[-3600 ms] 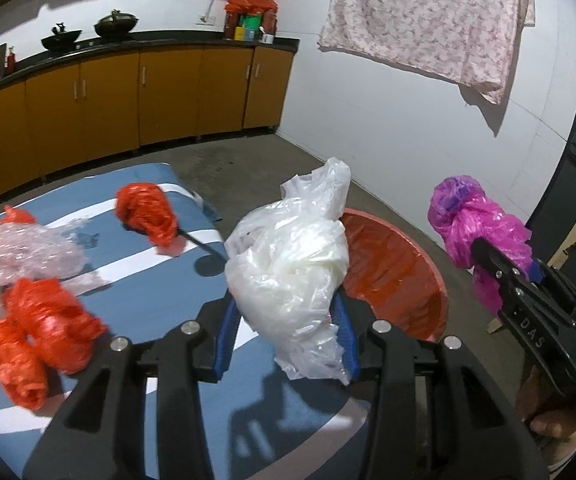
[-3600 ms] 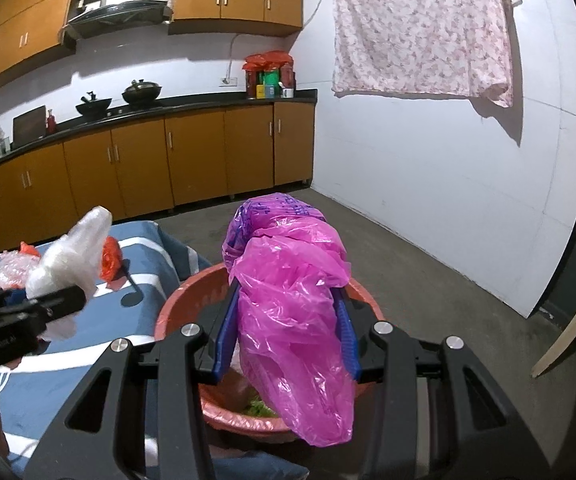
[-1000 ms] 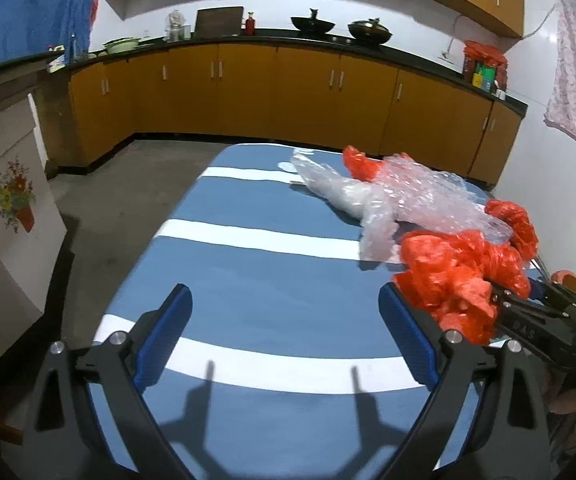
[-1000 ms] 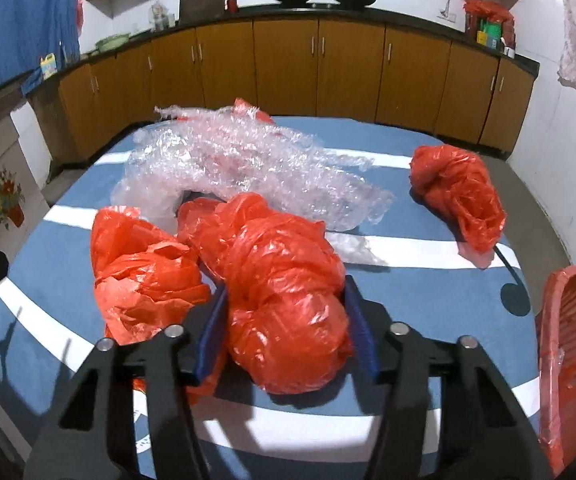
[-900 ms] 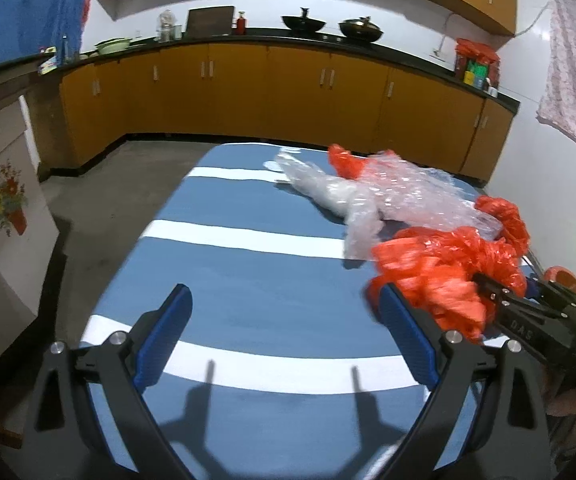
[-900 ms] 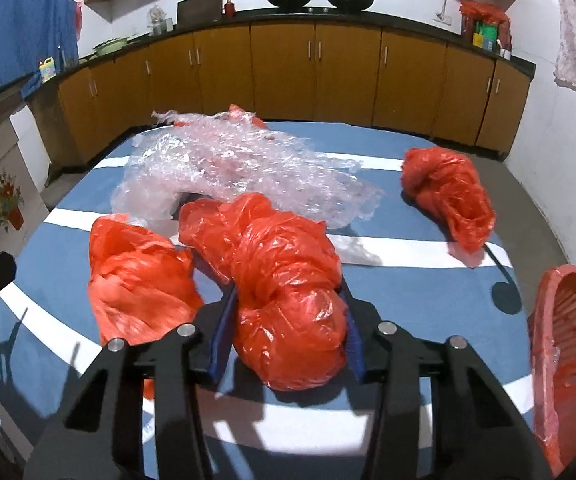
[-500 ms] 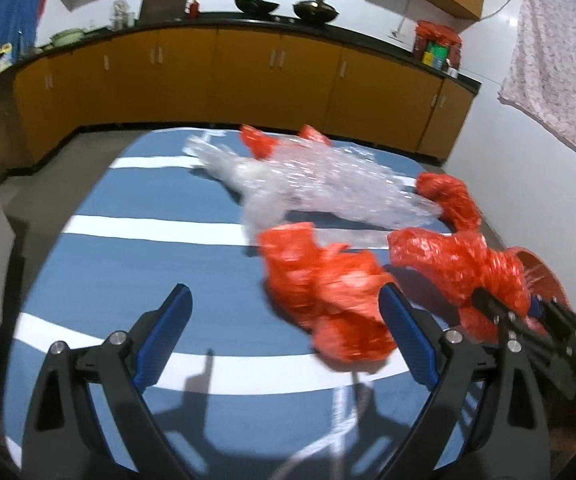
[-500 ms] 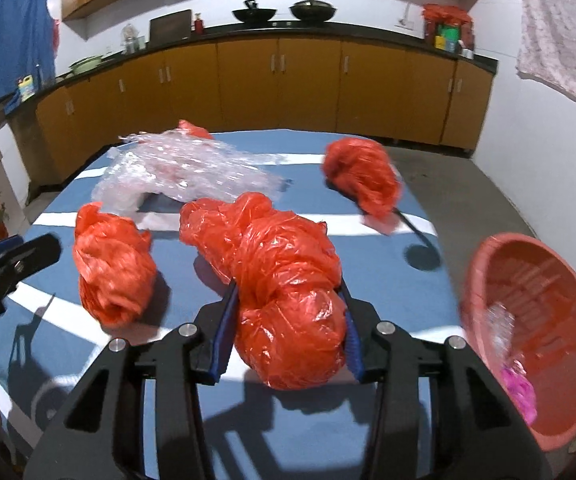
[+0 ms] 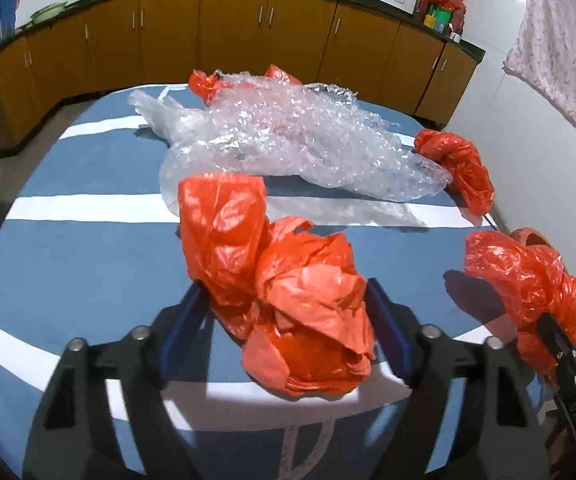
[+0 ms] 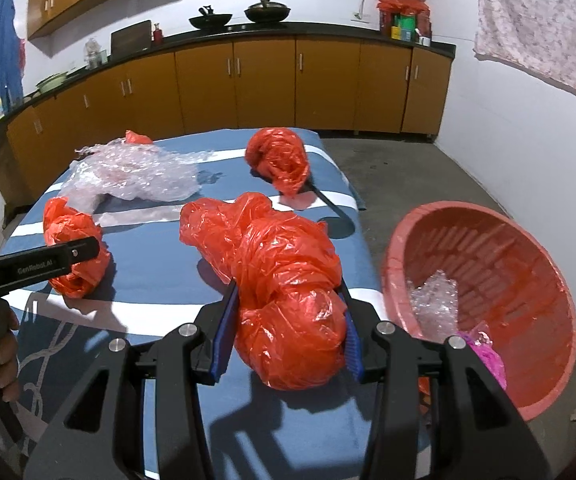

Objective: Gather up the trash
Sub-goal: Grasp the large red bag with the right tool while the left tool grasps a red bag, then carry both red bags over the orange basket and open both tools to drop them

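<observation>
Both grippers on red bags, basket next.
Right gripper (image 10: pixel 288 328) pinches a red bag (image 10: pixel 284 280); basket (image 10: pixel 527 392) sits lower right, nearest it. Left gripper (image 9: pixel 284 320) jaws, just closing, straddle second red bag (image 9: pixel 288 292) at frame centre, contact unclear.

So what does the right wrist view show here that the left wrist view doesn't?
Only the right wrist view shows inside the basket, with clear wrap and a pink bag in it, plus the floor. Only the left wrist view shows the left gripper, whose jaws have just been closing around a red bag. Both show the bubble wrap, the far red bag and the right gripper clamping its own red bag.
</observation>
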A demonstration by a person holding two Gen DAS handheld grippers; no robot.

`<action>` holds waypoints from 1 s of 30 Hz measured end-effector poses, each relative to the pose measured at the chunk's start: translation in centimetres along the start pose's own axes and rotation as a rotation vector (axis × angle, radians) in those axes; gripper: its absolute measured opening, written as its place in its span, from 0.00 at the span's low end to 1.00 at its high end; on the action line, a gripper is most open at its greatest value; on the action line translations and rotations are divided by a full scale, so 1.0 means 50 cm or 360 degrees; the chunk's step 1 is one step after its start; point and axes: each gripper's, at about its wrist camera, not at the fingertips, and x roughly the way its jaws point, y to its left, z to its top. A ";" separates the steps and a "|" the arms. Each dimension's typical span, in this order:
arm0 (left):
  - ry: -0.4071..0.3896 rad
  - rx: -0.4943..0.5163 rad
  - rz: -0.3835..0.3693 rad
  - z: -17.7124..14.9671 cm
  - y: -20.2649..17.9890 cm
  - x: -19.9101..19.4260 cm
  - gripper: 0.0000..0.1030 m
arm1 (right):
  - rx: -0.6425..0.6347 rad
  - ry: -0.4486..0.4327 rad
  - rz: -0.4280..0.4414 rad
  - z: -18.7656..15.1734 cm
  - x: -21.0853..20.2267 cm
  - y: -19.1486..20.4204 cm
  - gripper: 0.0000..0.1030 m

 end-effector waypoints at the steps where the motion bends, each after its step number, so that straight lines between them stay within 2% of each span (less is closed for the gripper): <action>1: -0.0003 -0.0001 -0.0010 0.000 0.002 0.001 0.65 | 0.0004 -0.0001 0.0000 -0.001 -0.002 -0.002 0.44; 5: -0.0006 0.0007 -0.0044 -0.003 0.008 -0.006 0.47 | 0.0028 -0.0015 0.0002 -0.002 -0.012 -0.009 0.44; 8: -0.0031 0.0020 -0.0050 -0.008 0.008 -0.022 0.41 | 0.0034 -0.0036 -0.0001 -0.002 -0.026 -0.009 0.44; 18: -0.0177 0.0081 -0.0077 -0.020 0.001 -0.116 0.38 | 0.0058 -0.0119 -0.0045 -0.001 -0.085 -0.017 0.44; 30: -0.0304 0.0294 -0.0151 -0.031 -0.074 -0.211 0.39 | 0.0099 -0.0211 -0.0121 -0.013 -0.150 -0.044 0.44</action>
